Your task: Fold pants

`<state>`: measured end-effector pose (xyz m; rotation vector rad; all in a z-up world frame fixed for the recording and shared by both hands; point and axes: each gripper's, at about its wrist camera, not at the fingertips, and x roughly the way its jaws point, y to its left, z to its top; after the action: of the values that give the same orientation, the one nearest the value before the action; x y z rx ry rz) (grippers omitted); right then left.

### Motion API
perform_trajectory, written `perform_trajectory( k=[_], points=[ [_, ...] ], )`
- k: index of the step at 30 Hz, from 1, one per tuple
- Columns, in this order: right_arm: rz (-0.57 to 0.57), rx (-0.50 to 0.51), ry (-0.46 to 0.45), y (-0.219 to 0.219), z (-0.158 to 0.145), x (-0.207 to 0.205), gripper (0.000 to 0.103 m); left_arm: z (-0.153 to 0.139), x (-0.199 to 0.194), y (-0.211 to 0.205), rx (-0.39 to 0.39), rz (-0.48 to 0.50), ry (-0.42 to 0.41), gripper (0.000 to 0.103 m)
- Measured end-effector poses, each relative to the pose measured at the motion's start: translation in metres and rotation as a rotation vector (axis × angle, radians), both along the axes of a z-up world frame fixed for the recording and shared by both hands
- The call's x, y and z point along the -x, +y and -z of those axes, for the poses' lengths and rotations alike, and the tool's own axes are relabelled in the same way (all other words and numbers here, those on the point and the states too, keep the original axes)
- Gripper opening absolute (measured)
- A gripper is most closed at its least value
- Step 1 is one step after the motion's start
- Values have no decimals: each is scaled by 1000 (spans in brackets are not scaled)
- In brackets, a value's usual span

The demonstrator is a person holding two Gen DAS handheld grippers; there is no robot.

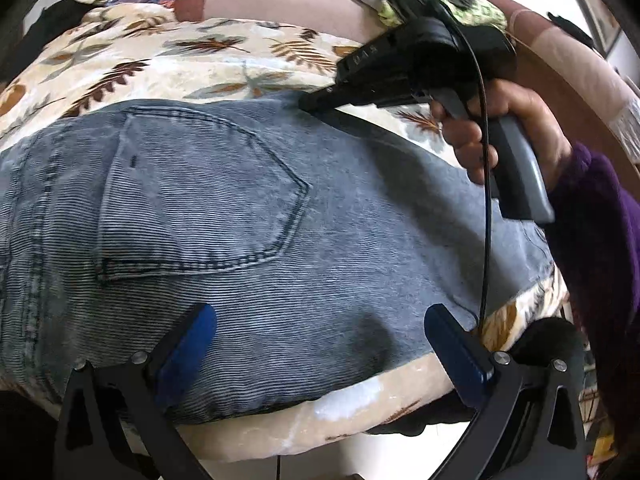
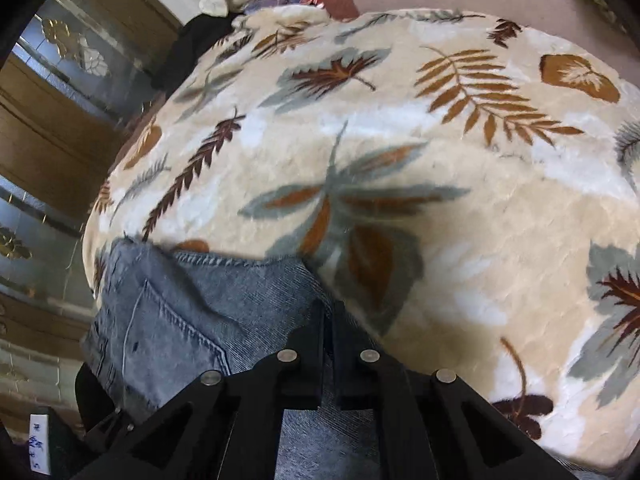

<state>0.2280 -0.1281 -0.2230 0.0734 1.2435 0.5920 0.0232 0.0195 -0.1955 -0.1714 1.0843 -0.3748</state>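
Observation:
Light blue jeans (image 1: 248, 216) lie flat on a leaf-print blanket (image 1: 168, 56), back pocket up. My left gripper (image 1: 320, 336) is open, its blue pads spread just above the jeans' near edge, holding nothing. My right gripper (image 1: 316, 101) shows in the left wrist view at the jeans' far edge, fingers closed on the denim. In the right wrist view the jaws (image 2: 329, 320) are shut with a fold of the jeans (image 2: 192, 312) pinched between them.
The blanket (image 2: 400, 152) covers a bed. A pinkish headboard or cushion (image 1: 256, 4) and piled bedding lie at the back. A wooden cabinet with glass panels (image 2: 52, 100) stands to the left of the bed. The bed's near edge is right under my left gripper.

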Motion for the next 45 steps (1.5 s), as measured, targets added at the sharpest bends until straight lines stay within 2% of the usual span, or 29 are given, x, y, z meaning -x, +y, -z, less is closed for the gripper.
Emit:
perform_trajectory(
  k=[3, 5, 8, 10, 14, 16, 18, 20, 22, 24, 27, 30, 34, 36, 37, 38, 40, 42, 45],
  points=[
    [35, 18, 0, 0, 13, -1, 3, 4, 1, -6, -66, 16, -13, 103],
    [88, -37, 4, -8, 13, -1, 7, 8, 5, -14, -134, 47, -30, 103],
    [210, -111, -29, -38, -7, 7, 7, 14, 15, -31, -283, 112, -61, 103],
    [245, -155, -55, -60, -23, 21, 7, 16, 18, -36, -321, 121, -69, 103],
    [345, -205, -78, -124, -52, 81, 7, 17, 17, -32, -305, 95, -55, 103],
    [396, -194, -102, -152, -58, 114, 14, 19, 16, -32, -318, 92, -55, 103],
    [460, -173, -125, -179, -62, 148, 31, 19, 17, -33, -327, 91, -48, 103],
    [514, -123, -156, -202, -64, 184, 40, 16, 16, -34, -324, 84, -30, 103],
    [548, -89, -175, -218, -63, 207, 41, 3, 16, -33, -319, 61, -37, 103],
    [587, -48, -164, -230, -54, 223, 41, -13, 12, -39, -337, 42, -90, 103],
    [619, 2, -145, -230, -38, 230, 41, -37, 11, -52, -351, 53, -156, 103],
    [634, 70, -139, -225, -24, 232, 41, -42, 0, -64, -361, 44, -147, 103],
    [634, 134, -136, -219, -1, 233, 42, -15, -21, -69, -368, 29, -23, 103],
    [620, 141, -187, -216, 5, 236, 44, 13, -34, -67, -371, 16, 85, 103],
    [611, 142, -195, -215, 5, 237, 44, 20, -35, -68, -391, 3, 89, 103],
    [606, 140, -196, -215, 3, 238, 44, 19, -33, -71, -409, 4, 40, 103],
    [610, 97, -192, -220, -1, 240, 44, 18, -32, -76, -437, 8, 45, 103],
    [626, -19, -260, -227, -14, 252, 45, 13, -32, -75, -420, -2, 59, 103],
    [652, -59, -356, -234, -33, 269, 47, -2, -25, -78, -417, -5, 11, 103]
  ],
)
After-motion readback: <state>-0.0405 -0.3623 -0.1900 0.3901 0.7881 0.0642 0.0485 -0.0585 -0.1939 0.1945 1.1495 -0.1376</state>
